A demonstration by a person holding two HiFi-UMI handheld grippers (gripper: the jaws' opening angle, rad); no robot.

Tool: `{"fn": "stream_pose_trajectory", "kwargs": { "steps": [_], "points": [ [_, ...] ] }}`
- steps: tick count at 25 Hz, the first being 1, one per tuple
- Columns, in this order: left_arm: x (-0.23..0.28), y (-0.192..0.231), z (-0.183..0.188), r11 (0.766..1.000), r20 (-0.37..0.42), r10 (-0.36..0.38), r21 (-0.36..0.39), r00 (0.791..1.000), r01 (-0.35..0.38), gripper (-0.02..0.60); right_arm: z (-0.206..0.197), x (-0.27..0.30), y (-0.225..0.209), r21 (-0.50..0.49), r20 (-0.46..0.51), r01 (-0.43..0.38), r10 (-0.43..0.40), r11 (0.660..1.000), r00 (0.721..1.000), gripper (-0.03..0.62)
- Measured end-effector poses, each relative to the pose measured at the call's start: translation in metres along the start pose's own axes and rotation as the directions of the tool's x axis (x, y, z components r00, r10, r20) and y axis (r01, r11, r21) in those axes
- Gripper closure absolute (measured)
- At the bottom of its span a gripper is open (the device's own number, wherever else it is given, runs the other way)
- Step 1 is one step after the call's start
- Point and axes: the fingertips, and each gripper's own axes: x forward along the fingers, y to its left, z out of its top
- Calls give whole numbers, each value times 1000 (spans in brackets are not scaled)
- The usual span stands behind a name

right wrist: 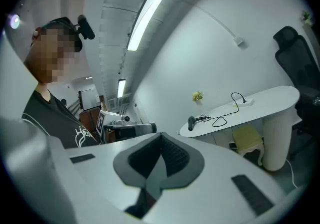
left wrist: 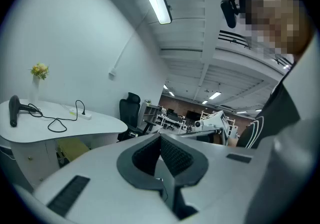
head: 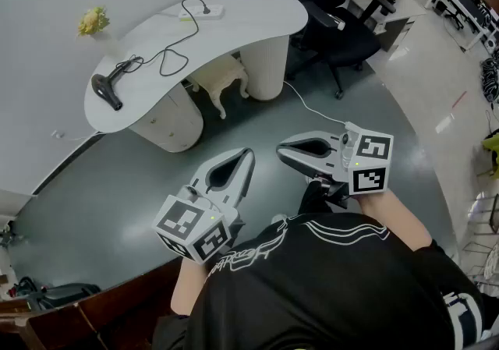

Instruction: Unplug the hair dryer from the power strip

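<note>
Your left claw (head: 248, 155) is pinched shut with nothing between its pads. Your right claw (head: 282, 148) is the same, closed on empty air. Both sit low in the frame, just in front of your chest, with their tips near each other and aimed up-frame toward the desk (head: 261, 15), well apart from it.

The task looks unstarted. The hair dryer (head: 107, 91) lies at the desk's left end, in the upper left of the frame. Its black cord (head: 168, 56) loops across the top to the power strip (head: 204, 12) near the top centre, and the plug (head: 206, 6) appears to sit in it. Everything is still ahead of you: close the gap to the desk, open a claw, take the plug, probably steady the strip with the other claw, and pull.

The desk is white and curved, set against a pale wall, with a small bunch of yellow flowers (head: 93, 21) at its far left corner. A cream stool (head: 218, 76) is tucked underneath, and a black office chair (head: 337, 29) stands at the upper right. The floor (head: 117, 177) is dark grey.
</note>
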Motion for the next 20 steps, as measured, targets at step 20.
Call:
{"fn": "stream_pose_trajectory", "kwargs": {
  "steps": [20],
  "points": [
    [-17, 2, 15, 999, 23, 8, 34, 1000, -9, 578, 9, 8, 17, -6, -7, -19, 19, 1000, 1000, 597]
  ]
}}
